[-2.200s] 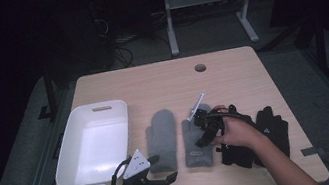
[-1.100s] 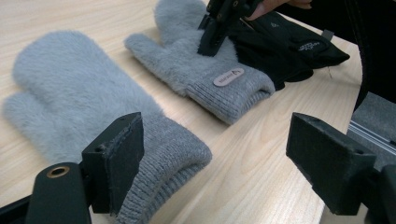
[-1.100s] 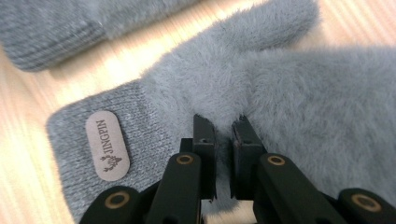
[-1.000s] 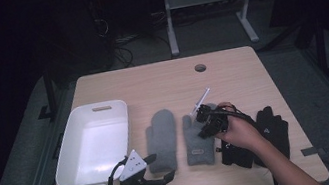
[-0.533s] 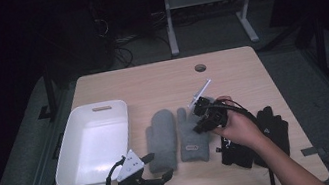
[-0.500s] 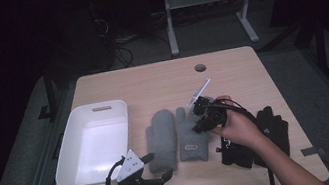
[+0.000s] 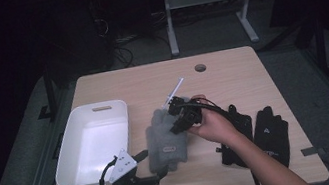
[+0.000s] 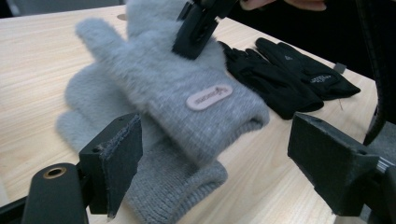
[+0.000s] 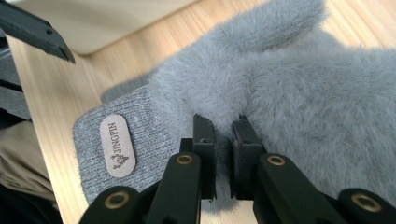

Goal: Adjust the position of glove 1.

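The table (image 7: 229, 69) carries a white bin (image 7: 92, 145) at its left edge, probably the place for sorted things. Two black gloves (image 7: 255, 130) lie flat near the right edge, not touched. Between them, the right gripper (image 9: 223, 128) pinches the upper grey mitten (image 7: 168, 140) narrowly by its fluff, so it hangs over the second grey mitten (image 8: 154, 186). The left gripper (image 8: 219, 154) waits wide at the front edge.

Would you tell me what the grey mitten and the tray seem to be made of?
Grey mitten: fuzzy knit, probably fleece or faux fur, with a ribbed cuff and a sewn-on label. Tray: white, smooth, likely plastic, with rounded moulded corners.
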The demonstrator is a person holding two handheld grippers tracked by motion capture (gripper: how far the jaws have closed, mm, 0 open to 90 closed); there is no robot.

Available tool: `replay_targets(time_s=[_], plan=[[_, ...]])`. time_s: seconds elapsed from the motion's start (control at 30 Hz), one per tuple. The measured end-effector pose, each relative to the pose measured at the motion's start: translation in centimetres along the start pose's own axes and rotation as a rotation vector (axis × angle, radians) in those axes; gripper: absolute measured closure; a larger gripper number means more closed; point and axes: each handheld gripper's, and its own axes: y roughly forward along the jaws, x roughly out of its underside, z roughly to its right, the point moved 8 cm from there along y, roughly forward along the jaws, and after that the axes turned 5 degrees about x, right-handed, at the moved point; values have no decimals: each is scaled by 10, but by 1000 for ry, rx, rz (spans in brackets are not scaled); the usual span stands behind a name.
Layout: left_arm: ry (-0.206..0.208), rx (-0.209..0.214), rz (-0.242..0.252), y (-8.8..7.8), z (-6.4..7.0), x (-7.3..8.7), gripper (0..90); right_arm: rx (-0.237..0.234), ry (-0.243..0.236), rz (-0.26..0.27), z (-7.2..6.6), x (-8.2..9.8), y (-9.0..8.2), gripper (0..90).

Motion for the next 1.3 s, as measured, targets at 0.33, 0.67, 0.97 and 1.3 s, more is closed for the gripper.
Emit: replay_targets(time_s=[0.33,0.67,0.97,1.3], plan=[[-21,-17,11,-3,-7,-1,179,-35,-27,-28,-15,-21,18,829],[-32,-25,7,-3,-10,1,179,-37,-33,-63,-16,-23,30,824],[-29,-22,-8,-1,-9,3,179,-20,-6,-47,-6,-19,48,704],[-25,-17,-14,1,-7,3,180,17,72,80,4,-25,37,761]])
